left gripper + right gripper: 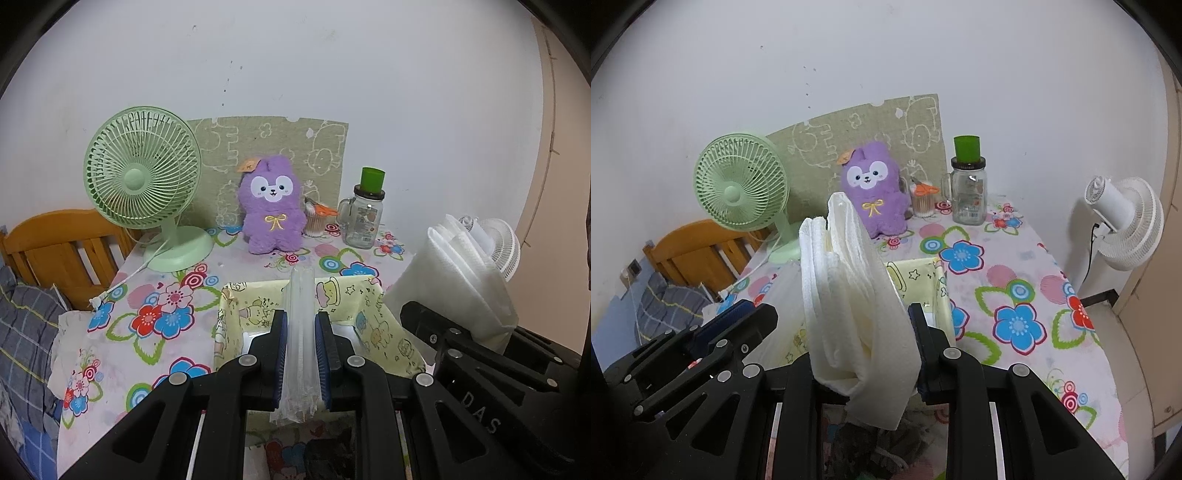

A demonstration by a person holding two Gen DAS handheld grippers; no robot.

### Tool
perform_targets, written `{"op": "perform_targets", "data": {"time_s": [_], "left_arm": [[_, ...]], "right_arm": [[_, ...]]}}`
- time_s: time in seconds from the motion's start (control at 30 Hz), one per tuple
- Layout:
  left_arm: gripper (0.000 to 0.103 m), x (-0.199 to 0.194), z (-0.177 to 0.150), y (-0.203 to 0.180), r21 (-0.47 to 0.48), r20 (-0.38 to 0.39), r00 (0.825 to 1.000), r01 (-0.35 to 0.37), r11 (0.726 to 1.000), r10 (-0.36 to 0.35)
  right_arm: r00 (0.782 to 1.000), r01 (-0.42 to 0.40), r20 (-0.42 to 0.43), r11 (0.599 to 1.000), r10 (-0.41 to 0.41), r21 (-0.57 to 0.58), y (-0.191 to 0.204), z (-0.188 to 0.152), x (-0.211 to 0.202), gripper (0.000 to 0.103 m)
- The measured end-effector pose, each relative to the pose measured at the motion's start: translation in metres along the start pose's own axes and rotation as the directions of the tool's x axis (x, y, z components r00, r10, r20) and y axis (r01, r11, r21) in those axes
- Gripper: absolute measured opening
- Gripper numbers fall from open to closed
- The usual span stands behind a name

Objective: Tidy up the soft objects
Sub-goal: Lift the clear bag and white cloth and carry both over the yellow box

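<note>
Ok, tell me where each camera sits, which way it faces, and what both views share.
Left wrist: on the left gripper, looking along its fingers, shut on a clear plastic pack, toward the wall; the right gripper shows beside it.
Right wrist: on the right gripper, shut on folded white cloth, facing likewise.
Shared: purple plush, green fan, yellow box.

Plush toy (272, 212) between fan (142, 168) and jar (364, 218)

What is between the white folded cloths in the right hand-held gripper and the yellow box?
Nothing visible. The white folded cloths are clamped in the right hand-held gripper, above the open yellow box, with only air between them.
</note>
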State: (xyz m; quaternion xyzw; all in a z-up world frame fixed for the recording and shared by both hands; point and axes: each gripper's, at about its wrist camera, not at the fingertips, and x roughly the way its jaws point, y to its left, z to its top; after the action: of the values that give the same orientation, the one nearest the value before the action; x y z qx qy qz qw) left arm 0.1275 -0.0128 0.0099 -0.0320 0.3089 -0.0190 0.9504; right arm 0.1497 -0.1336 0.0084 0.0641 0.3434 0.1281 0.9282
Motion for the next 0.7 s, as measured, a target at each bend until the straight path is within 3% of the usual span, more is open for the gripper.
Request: {"op": "perform_targets", "data": {"time_s": [0.2,0.7], "left_arm": [[0.014,0.017,0.008,0.003,-0.010,-0.011,1.000,-0.008,1.000,0.008],[0.014,0.073,0.001,0.015,-0.009,-0.122,0.991,-0.055,0.998,0.054]], "right_arm": [[1.000,0.003,-0.004,1.000,-0.003,0.013,-0.002,0.010,0.011,0.027],[0.997,-0.008,-0.082,1.000,0.009,0.023,-0.005,0.015,0.062,0.028]]}}
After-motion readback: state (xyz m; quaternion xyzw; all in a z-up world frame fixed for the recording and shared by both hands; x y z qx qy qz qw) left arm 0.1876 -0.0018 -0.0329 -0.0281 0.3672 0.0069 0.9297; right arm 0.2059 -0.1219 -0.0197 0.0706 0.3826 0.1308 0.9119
